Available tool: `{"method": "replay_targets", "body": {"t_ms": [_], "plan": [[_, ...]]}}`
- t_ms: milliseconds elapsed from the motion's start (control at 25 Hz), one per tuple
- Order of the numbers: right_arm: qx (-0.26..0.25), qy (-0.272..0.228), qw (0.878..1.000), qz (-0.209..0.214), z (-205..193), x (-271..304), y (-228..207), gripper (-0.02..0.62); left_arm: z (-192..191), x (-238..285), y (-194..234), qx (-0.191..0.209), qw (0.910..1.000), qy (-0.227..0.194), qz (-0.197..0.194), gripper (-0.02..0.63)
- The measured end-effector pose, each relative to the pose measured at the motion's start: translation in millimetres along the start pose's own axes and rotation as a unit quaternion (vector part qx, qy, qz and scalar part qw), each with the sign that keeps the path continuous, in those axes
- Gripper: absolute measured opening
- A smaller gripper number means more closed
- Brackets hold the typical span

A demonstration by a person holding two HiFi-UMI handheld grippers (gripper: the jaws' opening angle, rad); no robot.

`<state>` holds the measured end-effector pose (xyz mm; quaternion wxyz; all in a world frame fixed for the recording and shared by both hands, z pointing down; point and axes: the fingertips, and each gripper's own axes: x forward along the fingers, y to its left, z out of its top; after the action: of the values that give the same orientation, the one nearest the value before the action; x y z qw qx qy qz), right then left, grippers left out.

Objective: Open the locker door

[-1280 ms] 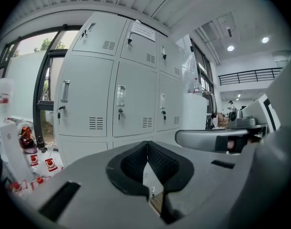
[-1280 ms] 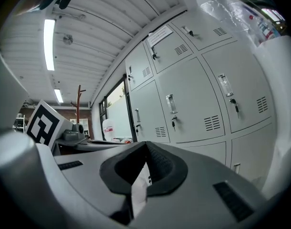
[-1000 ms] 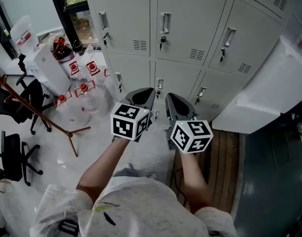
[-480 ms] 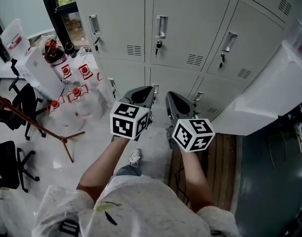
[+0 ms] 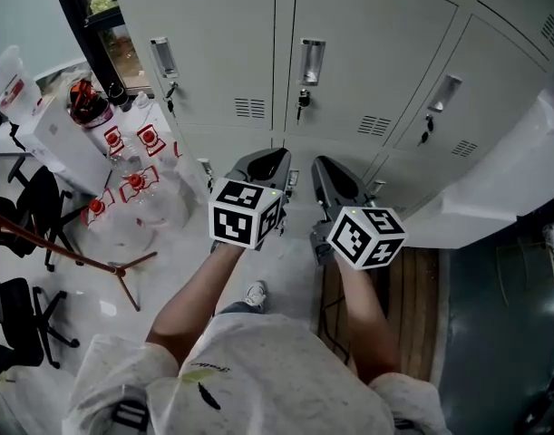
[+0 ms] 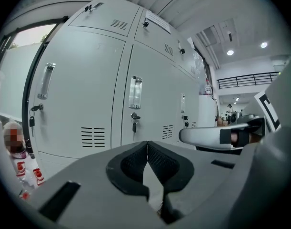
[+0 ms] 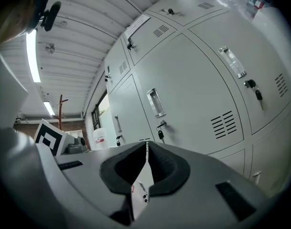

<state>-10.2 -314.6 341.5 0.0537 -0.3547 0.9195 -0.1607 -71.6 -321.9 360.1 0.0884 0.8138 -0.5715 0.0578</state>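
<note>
A bank of grey lockers fills the top of the head view. The middle locker door [image 5: 367, 53] has a recessed handle [image 5: 311, 62] and a key [image 5: 301, 101] hanging in its lock. My left gripper [image 5: 269, 159] and right gripper [image 5: 327, 166] are held side by side below that door, clear of it and both shut on nothing. In the left gripper view the left gripper [image 6: 147, 145] points at the handle [image 6: 135, 92] and key [image 6: 134, 123]. From the right gripper [image 7: 146, 145] the same handle [image 7: 155, 102] and key [image 7: 160, 133] show further off.
Neighbouring doors carry their own handles [image 5: 163, 57] [image 5: 444, 91]. Large water bottles [image 5: 131, 188], a white box [image 5: 63, 139], office chairs [image 5: 27, 198] and a wooden stand [image 5: 95, 261] crowd the left floor. A white covered bulk [image 5: 503, 188] juts out on the right.
The person has stepped a little closer to the lockers, so the doors look larger. Both grippers stay shut, side by side.
</note>
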Motion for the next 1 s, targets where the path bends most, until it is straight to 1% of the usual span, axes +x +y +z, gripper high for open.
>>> {"method": "replay_targets", "body": {"t_ms": [320, 480, 760, 840, 920, 1000], "plan": [[0.049, -0.027, 0.998, -0.002, 10.7, 44.6, -7.6, -0.001, 8.1, 24.4, 34.0, 0.005, 0.9998, -0.006, -0.019, 0.006], [0.082, -0.044, 0.996, 0.002, 17.7, 62.2, -12.7, -0.001, 8.6, 35.1, 45.4, 0.007, 0.9995, -0.004, -0.029, 0.006], [0.127, -0.066, 0.99, -0.005, 27.2, 87.3, -22.4, 0.002, 11.3, 50.1, 66.3, 0.007, 0.999, -0.002, -0.044, 0.006], [0.139, -0.071, 0.988, -0.004, 29.0, 91.3, -25.9, 0.011, 12.3, 55.9, 69.1, 0.007, 0.9987, -0.002, -0.05, 0.006], [0.15, -0.074, 0.986, 0.0, 30.7, 94.7, -28.3, 0.05, 13.5, 61.1, 69.9, 0.007, 0.9984, -0.003, -0.057, 0.006], [0.158, -0.078, 0.984, 0.001, 32.9, 97.2, -31.0, 0.055, 14.3, 65.6, 70.3, 0.007, 0.998, -0.004, -0.063, 0.006]]}}
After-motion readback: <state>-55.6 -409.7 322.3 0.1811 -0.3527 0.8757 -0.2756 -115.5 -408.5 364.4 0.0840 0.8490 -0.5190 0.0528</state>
